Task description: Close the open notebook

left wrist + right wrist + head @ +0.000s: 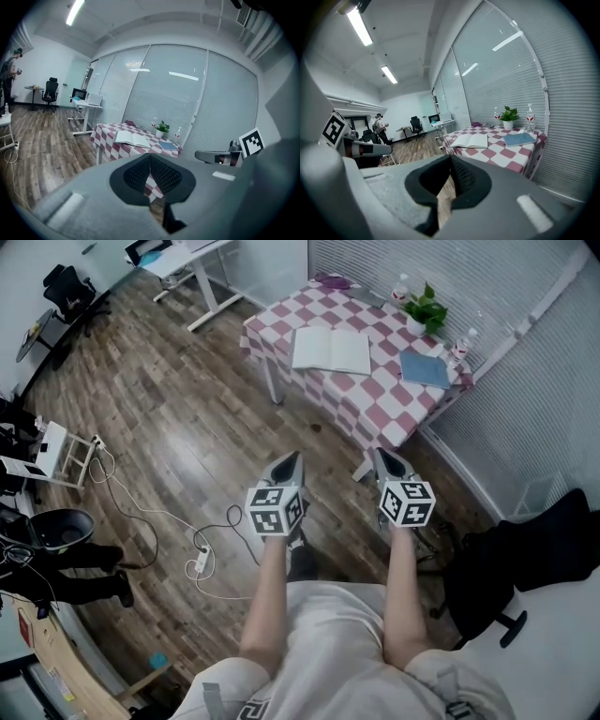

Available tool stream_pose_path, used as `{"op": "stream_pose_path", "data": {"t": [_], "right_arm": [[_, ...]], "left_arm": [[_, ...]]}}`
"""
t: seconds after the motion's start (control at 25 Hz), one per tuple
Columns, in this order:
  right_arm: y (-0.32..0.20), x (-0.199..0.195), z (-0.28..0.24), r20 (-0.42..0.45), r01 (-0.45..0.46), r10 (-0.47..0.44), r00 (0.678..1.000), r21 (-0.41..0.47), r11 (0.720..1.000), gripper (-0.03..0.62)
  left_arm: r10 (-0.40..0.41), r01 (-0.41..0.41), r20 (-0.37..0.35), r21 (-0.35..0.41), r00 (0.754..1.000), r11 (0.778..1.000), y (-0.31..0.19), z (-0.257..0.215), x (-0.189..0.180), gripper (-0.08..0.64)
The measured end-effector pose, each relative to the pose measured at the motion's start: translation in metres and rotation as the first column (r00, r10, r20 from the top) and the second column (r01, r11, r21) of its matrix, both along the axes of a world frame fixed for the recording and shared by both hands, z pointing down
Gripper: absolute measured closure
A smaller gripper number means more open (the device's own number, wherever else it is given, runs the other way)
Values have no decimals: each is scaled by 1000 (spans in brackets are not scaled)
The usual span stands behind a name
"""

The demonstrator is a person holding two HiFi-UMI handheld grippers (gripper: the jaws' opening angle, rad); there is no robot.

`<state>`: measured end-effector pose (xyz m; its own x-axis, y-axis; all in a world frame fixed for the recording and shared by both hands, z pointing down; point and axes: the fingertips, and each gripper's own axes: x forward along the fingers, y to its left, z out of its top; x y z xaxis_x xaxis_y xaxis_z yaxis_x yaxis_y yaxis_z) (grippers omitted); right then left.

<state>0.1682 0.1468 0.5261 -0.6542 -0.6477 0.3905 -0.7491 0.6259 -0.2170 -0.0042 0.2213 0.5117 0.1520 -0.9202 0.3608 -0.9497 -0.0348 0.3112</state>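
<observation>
Approach stage, I'd say: left gripper (pixel 292 457) and right gripper (pixel 382 456), both clenched empty, hang well short of the bench (pixel 375 395), and must next reach the notebook (pixel 331 350).

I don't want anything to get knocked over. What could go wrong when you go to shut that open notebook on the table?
The plant and bottles stand near the open notebook, so a wide swing might tip them. Pushing the pages could also drag the checkered cloth, which hangs loose over the table's edge.
</observation>
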Motion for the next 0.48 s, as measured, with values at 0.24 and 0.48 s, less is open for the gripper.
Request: {"op": "stream_pose_path", "data": {"t": [0.24,0.48], "right_arm": [[-21,-43,-1,-16,-16,16,1000,5,1000,591],[-35,-74,4,-8,-52,52,999,5,999,591]], "left_arm": [[50,-50,0,6,999,999,-25,1,-31,552],[73,-73,0,35,997,997,-46,-5,-64,551]]}}
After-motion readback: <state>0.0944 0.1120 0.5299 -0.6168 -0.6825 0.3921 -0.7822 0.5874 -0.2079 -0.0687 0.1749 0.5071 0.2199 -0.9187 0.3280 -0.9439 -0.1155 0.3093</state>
